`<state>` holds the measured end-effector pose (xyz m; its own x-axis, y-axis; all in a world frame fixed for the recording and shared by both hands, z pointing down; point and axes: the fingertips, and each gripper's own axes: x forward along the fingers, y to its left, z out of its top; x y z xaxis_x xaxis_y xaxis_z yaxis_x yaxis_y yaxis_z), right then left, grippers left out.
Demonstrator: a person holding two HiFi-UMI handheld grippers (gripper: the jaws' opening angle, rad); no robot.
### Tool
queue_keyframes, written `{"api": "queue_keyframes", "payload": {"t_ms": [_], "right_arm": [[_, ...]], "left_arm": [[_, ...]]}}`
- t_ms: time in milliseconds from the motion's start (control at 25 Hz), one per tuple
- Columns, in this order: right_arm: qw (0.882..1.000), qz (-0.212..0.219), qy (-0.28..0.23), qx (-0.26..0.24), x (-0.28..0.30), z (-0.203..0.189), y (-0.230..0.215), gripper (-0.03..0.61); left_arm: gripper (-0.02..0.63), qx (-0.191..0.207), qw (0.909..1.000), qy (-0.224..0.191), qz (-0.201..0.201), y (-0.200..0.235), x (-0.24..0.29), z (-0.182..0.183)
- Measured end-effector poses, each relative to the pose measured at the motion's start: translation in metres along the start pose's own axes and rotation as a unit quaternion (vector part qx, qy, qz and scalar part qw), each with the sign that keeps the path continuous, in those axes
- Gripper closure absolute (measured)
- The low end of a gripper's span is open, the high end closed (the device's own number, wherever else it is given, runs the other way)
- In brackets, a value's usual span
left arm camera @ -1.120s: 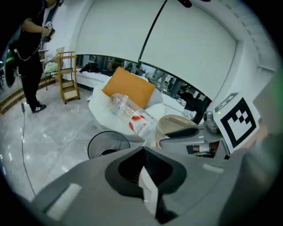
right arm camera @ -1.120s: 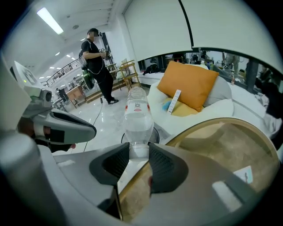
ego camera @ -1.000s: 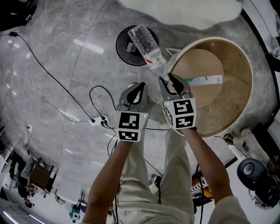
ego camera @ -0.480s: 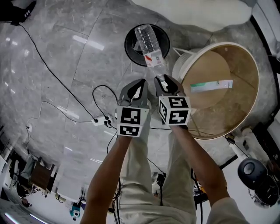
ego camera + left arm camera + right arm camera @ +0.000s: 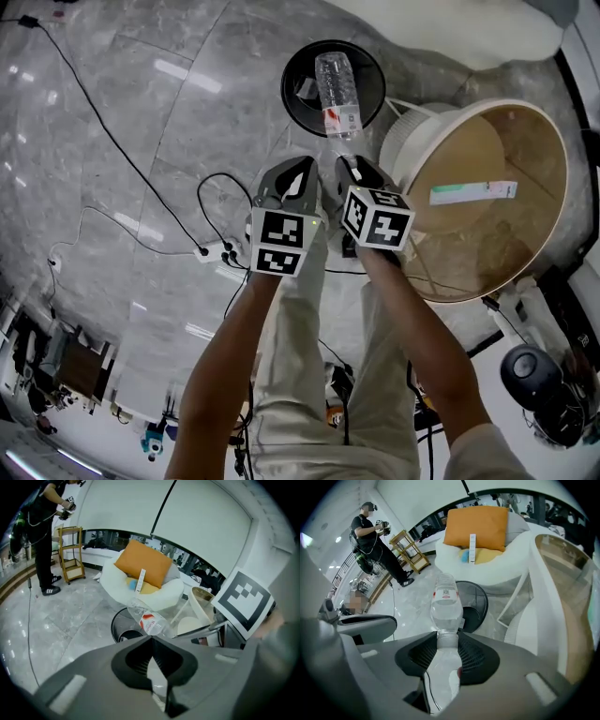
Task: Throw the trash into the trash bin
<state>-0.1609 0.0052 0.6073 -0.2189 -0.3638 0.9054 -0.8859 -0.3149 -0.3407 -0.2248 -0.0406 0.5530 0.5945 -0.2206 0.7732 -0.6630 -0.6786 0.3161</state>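
The right gripper [image 5: 352,171] was clenched on the neck of a clear plastic bottle [image 5: 339,89]. In the right gripper view the ribbed pads [image 5: 469,654] pressed on the neck from both sides, just below the shoulder, at the gripper's [image 5: 447,641] tips. The bottle [image 5: 446,605] stretched away from the jaws toward the far side, base outermost, with a red and white label round its body. From the head view its body lay across the mouth of the round black trash bin [image 5: 294,94], which stood on the grey marble floor [image 5: 141,141] far from the person.

The left gripper [image 5: 298,180] hovered just beside the right one, on its left, the two nearly touching. Its jaws were drawn together at the tips with nothing between them, as the left gripper view showed [image 5: 151,640]. Past them that view caught the bottle [image 5: 147,620] and the bin [image 5: 118,626].

To the right of the bin stood a round wooden table [image 5: 469,258] with a raised white rim, and a long green and white tube [image 5: 473,192] lay on it. Black cables and a power strip [image 5: 214,251] lay on the floor to the left. Farther off, an orange cushion [image 5: 477,527] leaned on a white seat, and a person [image 5: 375,538] in dark clothes stood at the far left.
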Motion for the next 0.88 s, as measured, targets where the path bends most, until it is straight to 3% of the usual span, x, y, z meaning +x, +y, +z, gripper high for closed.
{"api": "queue_keyframes", "payload": {"t_ms": [880], "right_arm": [[0.998,-0.033,0.031,0.036,0.082,-0.022,-0.035,0.414]], "left_arm": [[0.614,0.001,0.9997,0.016,-0.021,0.015,0.038,-0.029]]}}
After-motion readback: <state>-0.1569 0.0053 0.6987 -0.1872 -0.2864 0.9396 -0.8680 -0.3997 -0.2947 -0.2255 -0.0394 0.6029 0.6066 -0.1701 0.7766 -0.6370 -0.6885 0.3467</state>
